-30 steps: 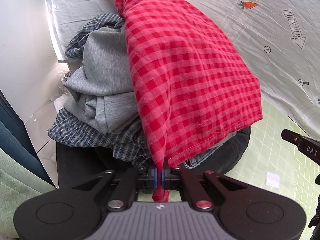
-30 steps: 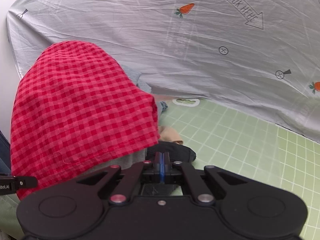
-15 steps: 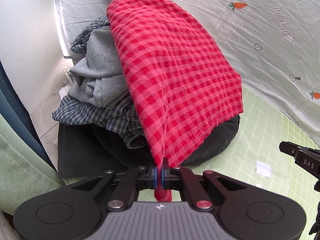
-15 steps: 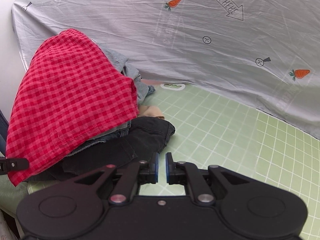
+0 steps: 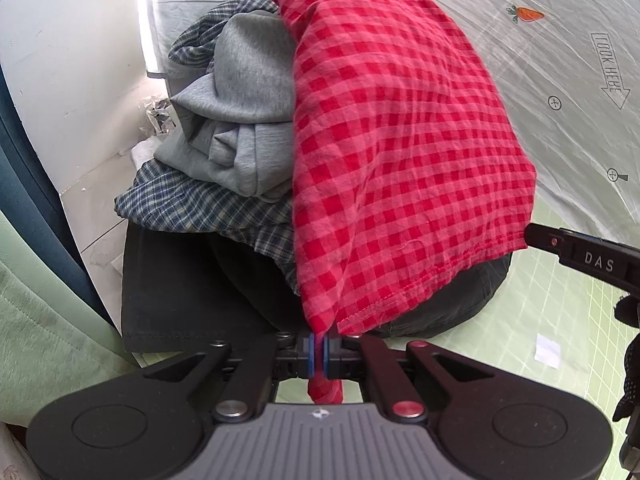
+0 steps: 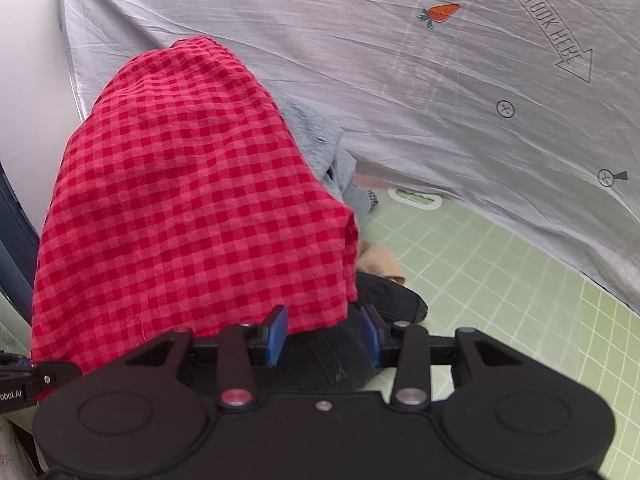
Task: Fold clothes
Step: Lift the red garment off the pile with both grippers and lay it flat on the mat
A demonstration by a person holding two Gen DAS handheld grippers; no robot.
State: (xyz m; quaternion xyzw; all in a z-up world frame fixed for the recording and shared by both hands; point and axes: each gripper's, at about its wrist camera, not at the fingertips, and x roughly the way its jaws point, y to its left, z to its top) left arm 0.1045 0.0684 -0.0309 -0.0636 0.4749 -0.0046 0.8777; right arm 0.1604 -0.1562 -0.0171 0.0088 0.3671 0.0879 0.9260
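A red checked cloth (image 5: 400, 152) drapes over a pile of clothes. My left gripper (image 5: 319, 350) is shut on its lower corner, and a red fold pokes out behind the jaws. In the right wrist view the same cloth (image 6: 192, 208) fills the left. My right gripper (image 6: 322, 334) is open, its blue pads on either side of the cloth's lower right edge, above a black garment (image 6: 384, 300). The right gripper's finger also shows in the left wrist view (image 5: 580, 256), beside the cloth's right corner.
The pile holds a grey sweatshirt (image 5: 248, 120), a blue plaid shirt (image 5: 200, 200) and black trousers (image 5: 180, 292). A beige item (image 6: 378, 260) lies by the pile. Green grid mat (image 6: 500, 288) lies in front; a grey printed sheet (image 6: 440, 80) rises behind. White wall and dark curtain stand at left.
My right gripper has opened wide and moved in to the cloth's lower right edge. My left gripper has kept its hold and the cloth has shifted slightly.
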